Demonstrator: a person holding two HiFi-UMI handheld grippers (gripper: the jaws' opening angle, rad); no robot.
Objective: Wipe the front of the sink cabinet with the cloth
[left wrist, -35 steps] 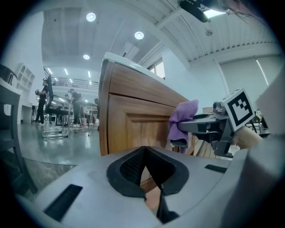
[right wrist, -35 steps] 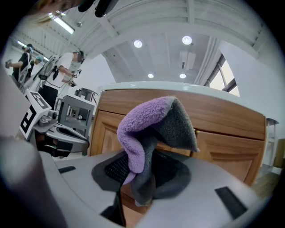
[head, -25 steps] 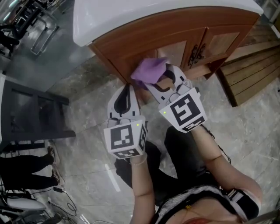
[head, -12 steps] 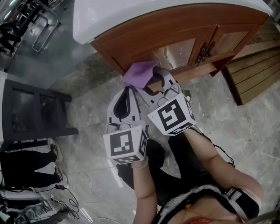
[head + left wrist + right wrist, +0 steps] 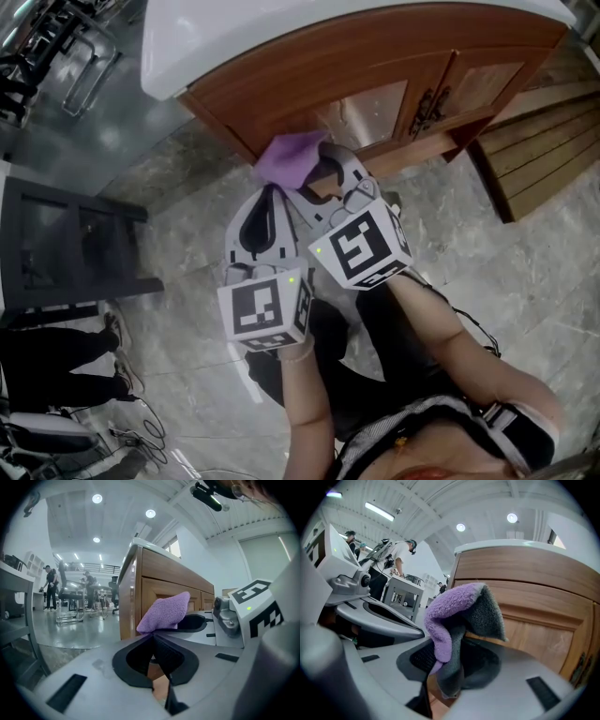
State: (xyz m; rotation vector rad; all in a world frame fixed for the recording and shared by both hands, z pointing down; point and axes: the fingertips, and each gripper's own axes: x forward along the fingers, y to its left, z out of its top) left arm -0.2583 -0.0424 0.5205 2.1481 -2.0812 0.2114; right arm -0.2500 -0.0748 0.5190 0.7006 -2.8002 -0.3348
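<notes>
Grey marble floor [image 5: 178,202] lay open beside cabinet corner | purple-and-grey fluffy cloth [image 5: 292,157], bunched, was clamped in closed right gripper [image 5: 317,167] at lower edge of brown wooden sink cabinet [image 5: 309,66]; contact unclear | left gripper [image 5: 270,192] closed, empty, just beside | cabinet doors closed.

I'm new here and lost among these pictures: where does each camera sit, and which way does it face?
Head view: on the person's head, facing steeply down at the brown wooden sink cabinet; forearms, left gripper and right gripper show.
Left gripper view: on the left gripper, facing the cabinet's corner along its shut jaws; right gripper alongside.
Right gripper view: on the right gripper, facing the cabinet front; jaws shut on the fuzzy purple cloth.
All share cloth and cabinet.
</notes>
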